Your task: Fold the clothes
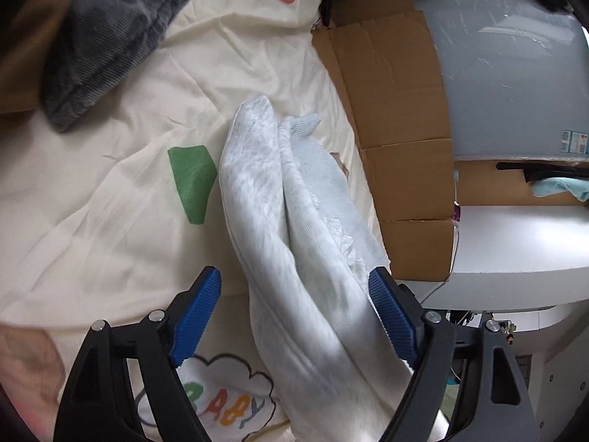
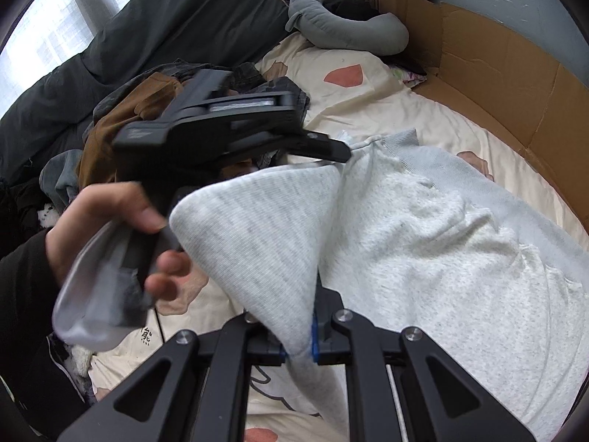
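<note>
A pale grey sweatshirt [image 1: 265, 199] lies bunched lengthwise on the cream bedsheet [image 1: 92, 202], its fleecy inside [image 2: 441, 243] turned up. My left gripper [image 1: 298, 305] is open, its blue pads [image 1: 200, 313] standing on either side of the cloth; the right pad brushes it without any squeeze. In the right wrist view that same left gripper [image 2: 331, 149] hovers by the ribbed hem, held by a hand [image 2: 110, 221]. My right gripper [image 2: 299, 346] is shut on a raised fold of the sweatshirt [image 2: 257, 221], which stands up as a cone.
Brown cardboard [image 1: 401, 110] lines the bed's right side, with a white shelf [image 1: 515, 243] beyond. Dark denim [image 1: 110, 37] and a heap of brown and grey clothes [image 2: 121, 118] lie at the far left. A grey crescent pillow [image 2: 349, 25] and a dark duvet [image 2: 165, 18] sit behind.
</note>
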Demonstrator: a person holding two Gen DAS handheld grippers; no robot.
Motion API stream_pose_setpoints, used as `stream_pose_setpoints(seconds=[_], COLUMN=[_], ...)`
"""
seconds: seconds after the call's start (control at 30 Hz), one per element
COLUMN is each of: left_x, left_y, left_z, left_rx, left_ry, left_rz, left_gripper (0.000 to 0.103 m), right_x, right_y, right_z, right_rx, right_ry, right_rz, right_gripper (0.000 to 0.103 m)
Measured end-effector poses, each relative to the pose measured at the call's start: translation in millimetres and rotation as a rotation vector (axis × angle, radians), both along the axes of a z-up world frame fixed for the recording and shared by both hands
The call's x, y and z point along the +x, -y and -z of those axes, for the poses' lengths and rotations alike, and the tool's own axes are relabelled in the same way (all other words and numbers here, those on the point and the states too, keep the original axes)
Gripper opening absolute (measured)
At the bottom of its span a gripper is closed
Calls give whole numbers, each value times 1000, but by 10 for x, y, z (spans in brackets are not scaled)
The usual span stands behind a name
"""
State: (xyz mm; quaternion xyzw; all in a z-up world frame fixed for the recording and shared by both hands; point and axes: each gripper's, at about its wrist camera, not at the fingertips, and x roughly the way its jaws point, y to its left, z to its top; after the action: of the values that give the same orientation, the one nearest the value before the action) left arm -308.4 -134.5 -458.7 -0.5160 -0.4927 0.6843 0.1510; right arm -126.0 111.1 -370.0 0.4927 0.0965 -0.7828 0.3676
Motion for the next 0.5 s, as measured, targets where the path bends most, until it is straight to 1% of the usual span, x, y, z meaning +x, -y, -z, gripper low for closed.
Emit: stream_pose_setpoints(seconds=[0.13,0.23,0.33,0.5], left_x=[-200,-297,-390,-520], left_y=[-12,47,54,9], left_z=[140,220,245,224], left_rx=[-15,-39,-40,-88], left_ry=[36,77,80,94], left_rz=[61,64,102,175], left_gripper=[83,83,83,81], right_x=[7,10,20,28], right_y=[29,45,51,57], right_z=[15,25,33,47], right_rx=[8,9,9,11], right_ry=[0,2,3,2], right_rz=[-7,-9,-10,-11], right_gripper=[8,8,8,8])
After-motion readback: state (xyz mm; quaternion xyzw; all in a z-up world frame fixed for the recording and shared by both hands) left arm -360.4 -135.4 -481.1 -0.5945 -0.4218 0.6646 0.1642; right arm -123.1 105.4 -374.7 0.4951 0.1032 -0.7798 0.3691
